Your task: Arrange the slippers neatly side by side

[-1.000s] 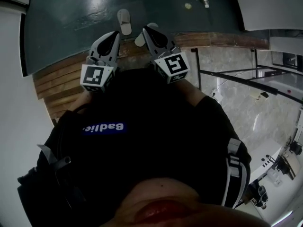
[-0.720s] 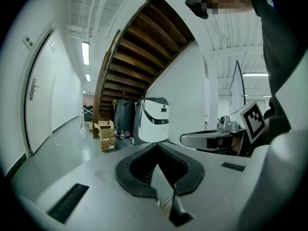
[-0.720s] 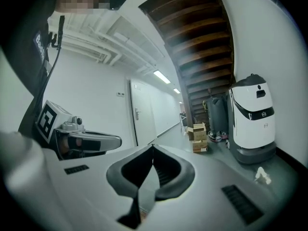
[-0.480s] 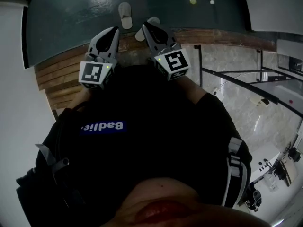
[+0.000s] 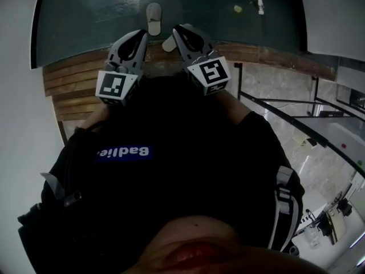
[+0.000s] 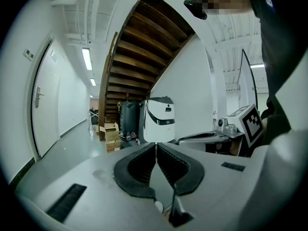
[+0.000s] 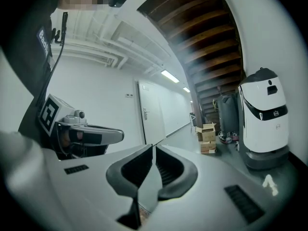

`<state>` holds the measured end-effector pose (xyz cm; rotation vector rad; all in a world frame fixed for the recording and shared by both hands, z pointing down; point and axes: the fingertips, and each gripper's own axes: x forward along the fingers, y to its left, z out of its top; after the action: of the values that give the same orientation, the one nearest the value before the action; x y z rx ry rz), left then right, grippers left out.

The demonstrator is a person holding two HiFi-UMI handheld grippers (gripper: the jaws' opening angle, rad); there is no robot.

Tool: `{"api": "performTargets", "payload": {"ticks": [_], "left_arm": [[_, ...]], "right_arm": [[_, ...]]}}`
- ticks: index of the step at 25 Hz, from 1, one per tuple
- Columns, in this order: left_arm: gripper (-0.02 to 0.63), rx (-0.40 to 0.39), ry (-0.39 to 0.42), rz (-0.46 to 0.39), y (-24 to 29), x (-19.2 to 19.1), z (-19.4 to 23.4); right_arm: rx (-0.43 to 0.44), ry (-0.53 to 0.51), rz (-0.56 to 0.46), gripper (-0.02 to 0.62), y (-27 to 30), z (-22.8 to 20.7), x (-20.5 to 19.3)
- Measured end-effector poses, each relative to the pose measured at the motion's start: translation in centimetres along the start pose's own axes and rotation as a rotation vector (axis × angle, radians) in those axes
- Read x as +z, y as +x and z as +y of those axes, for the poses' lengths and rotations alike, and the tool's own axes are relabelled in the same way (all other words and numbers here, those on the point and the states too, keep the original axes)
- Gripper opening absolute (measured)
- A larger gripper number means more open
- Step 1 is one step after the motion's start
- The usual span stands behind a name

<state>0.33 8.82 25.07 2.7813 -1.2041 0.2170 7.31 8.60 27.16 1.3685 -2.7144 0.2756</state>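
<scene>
From where I stood, the person held both tools out low in front of a dark top, over a band of wooden boards (image 5: 64, 87) that edged a dark green floor (image 5: 85, 21). The left gripper (image 5: 141, 35) pointed toward the upper middle of the head view. Its fingers (image 6: 138, 166) were clenched tip to tip in its own view, with nothing caught between them. The right gripper (image 5: 178, 28) sat just beside it, and its fingers (image 7: 129, 171) were likewise pressed together and empty. Each showed its marker cube toward the camera. One pale slipper (image 5: 153, 17) lay on the floor near the top centre of the head view, just beyond the two sets of tips and touching neither. The second slipper (image 5: 168, 44) lay lower and a little to the right of the first, angled differently and partly hidden behind the right gripper. I could not tell whether that tool touched it. Farther off, in the upper right, a small yellow object (image 5: 237, 8) and a small white object (image 5: 259, 1) lay on the same floor. Looking along the fingers, both gripper views showed the underside of a wooden staircase (image 6: 144, 57), a white machine (image 6: 160, 119) standing beneath it, some cardboard boxes (image 6: 110, 133) beside that, and a closed door (image 7: 151, 117) along a pale corridor.
</scene>
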Motion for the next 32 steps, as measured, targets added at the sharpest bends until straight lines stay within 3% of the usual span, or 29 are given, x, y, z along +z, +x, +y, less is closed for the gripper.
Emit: {"api": "performTargets", "payload": {"ticks": [6, 12, 18, 27, 32], "left_arm": [[0.000, 0.026, -0.009, 0.014, 0.4, -0.4, 0.0], [0.000, 0.016, -0.044, 0.015, 0.8, -1.3, 2.6], [0.000, -0.033, -0.091, 0.011, 1.3, -2.3, 6.2], [0.000, -0.080, -0.156, 0.019, 0.4, -3.9, 14.1], [0.000, -0.107, -0.161, 0.015, 0.2, -4.6, 17.5]], "right_arm": [[0.037, 0.003, 0.028, 0.002, 0.4, -0.6, -0.8], [0.029, -0.004, 0.082, 0.002, 3.2, -0.4, -1.7], [-0.038, -0.043, 0.138, 0.003, 6.4, -0.8, -2.6], [-0.101, -0.019, 0.267, 0.032, 13.7, 1.3, -5.3], [-0.167, -0.021, 0.345, 0.036, 16.3, 0.4, -8.9]]}}
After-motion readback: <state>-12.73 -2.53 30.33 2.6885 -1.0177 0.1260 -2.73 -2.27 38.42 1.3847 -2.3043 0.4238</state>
